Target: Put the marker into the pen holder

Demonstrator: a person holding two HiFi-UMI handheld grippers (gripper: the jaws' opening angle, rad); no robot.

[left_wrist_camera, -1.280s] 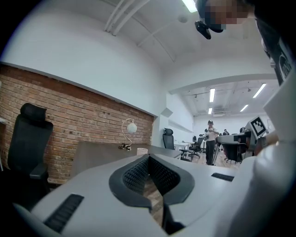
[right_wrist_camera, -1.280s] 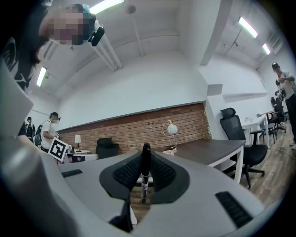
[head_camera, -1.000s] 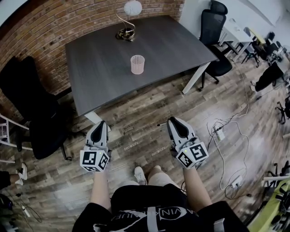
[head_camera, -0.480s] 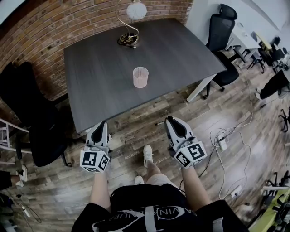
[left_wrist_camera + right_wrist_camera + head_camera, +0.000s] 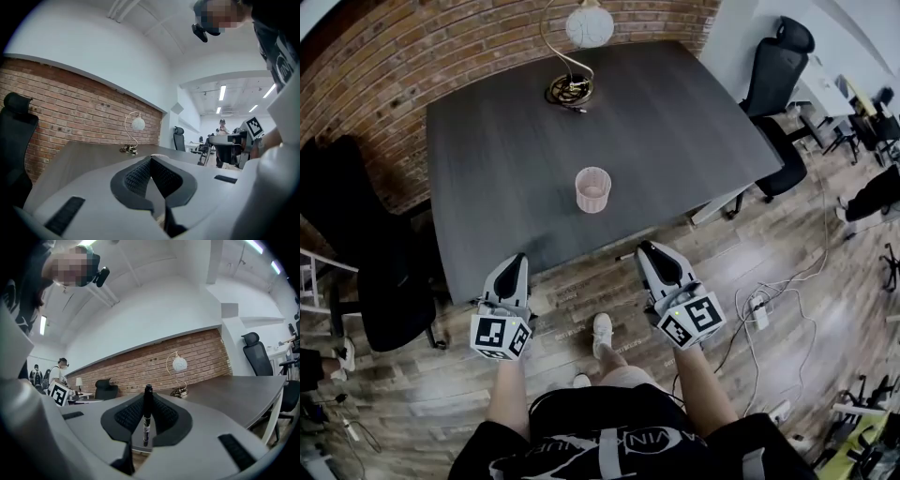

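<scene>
Partial white print on person's shirt (image 5: 609, 448), approx "VIN", rest unclear, marker (image 5: 146, 425) label too small to read

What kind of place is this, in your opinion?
Probably an office or shared workspace: a large dark table stands against a brick wall, and black office chairs stand beside it on a wooden floor.
</scene>
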